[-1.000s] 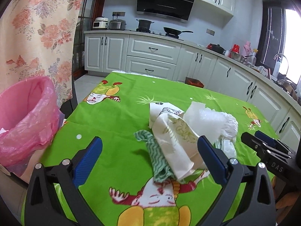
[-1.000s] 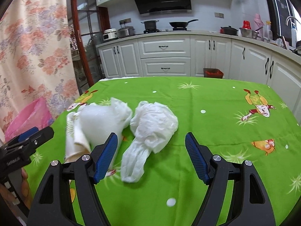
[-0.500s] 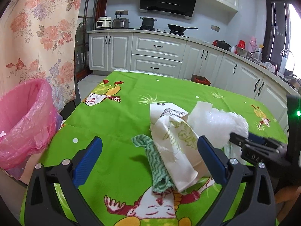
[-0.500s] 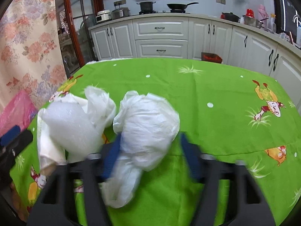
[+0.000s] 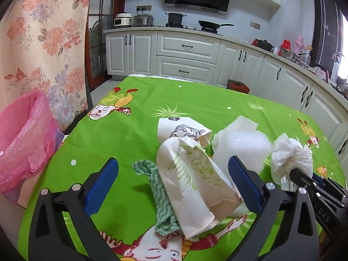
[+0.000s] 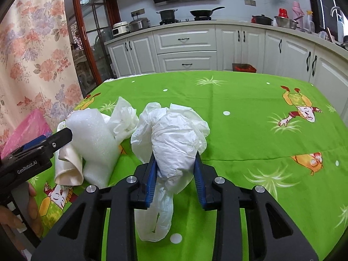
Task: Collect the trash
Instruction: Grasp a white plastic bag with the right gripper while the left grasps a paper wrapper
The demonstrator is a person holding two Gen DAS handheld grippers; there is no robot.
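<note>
Green tablecloth (image 6: 250,130) | right tool (image 6: 175,169) clamps plastic bag (image 6: 174,139) | left tool (image 5: 174,182) wide

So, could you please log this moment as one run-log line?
right gripper: shut on white plastic bag | left gripper: open, over paper wrapper | pink bin: left of table

We look low across the green tablecloth (image 5: 130,134) from its near edge, facing the kitchen cabinets (image 6: 187,50). Both close views share the white foam sheet (image 5: 241,143) (image 6: 95,139).
</note>
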